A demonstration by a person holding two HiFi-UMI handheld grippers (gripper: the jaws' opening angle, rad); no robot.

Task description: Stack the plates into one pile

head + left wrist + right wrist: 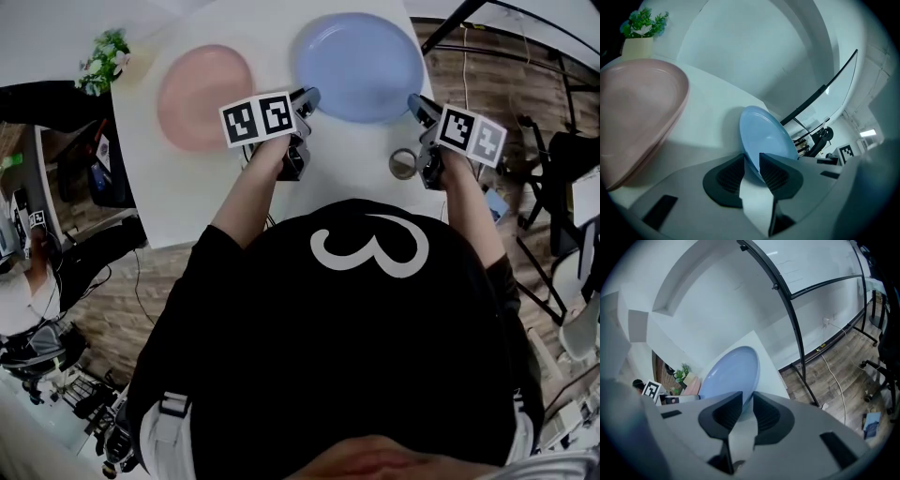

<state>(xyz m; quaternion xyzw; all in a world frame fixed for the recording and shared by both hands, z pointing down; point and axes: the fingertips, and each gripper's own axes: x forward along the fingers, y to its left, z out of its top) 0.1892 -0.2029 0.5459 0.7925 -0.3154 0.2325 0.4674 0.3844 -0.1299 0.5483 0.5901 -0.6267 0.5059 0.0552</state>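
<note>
On the white bench (187,187), the round blue plate (361,66) lies beside the round pink plate (204,97), both empty. Only the gripper views show the left gripper (751,159) and right gripper (747,397) fingers clamped on the blue plate's opposite rim edges.

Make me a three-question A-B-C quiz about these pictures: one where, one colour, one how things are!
1. Where do the left claw and the right claw reach? A the plant; B the rim of the blue plate; C the tape roll.
2. What colour is the other plate? A pink; B green; C yellow.
3. How are the two plates? A stacked; B standing on edge; C lying apart on the table.
Answers: 1 B, its rim sits between each claw's jaws; 2 A, the pink plate lies left of the blue one; 3 C, bare table shows between them.
</note>
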